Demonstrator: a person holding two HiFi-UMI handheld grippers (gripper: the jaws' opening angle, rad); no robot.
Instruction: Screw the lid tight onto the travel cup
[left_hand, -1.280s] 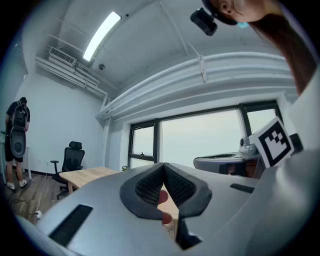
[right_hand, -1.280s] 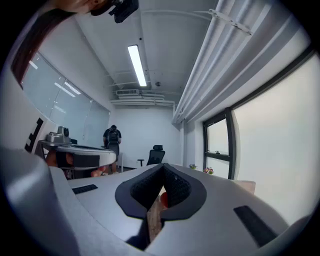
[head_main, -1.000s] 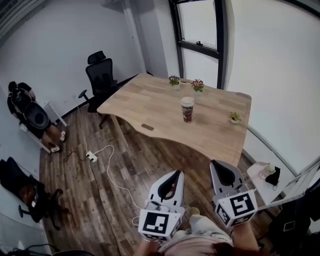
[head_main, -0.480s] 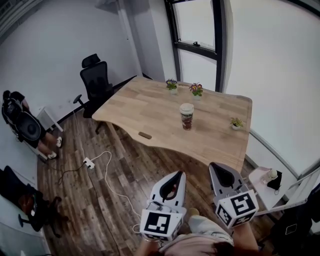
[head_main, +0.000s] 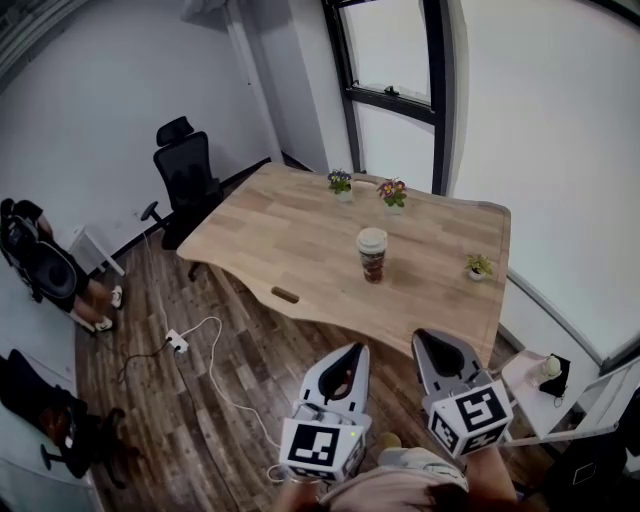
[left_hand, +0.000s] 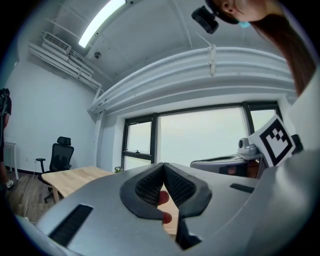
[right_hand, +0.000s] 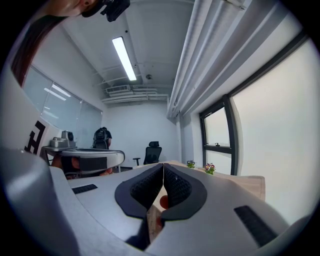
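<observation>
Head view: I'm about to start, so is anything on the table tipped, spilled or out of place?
Nothing stands out. The cup stands upright on the table, lid on top, no spill around it. Three small plants sit upright near its edges.
</observation>
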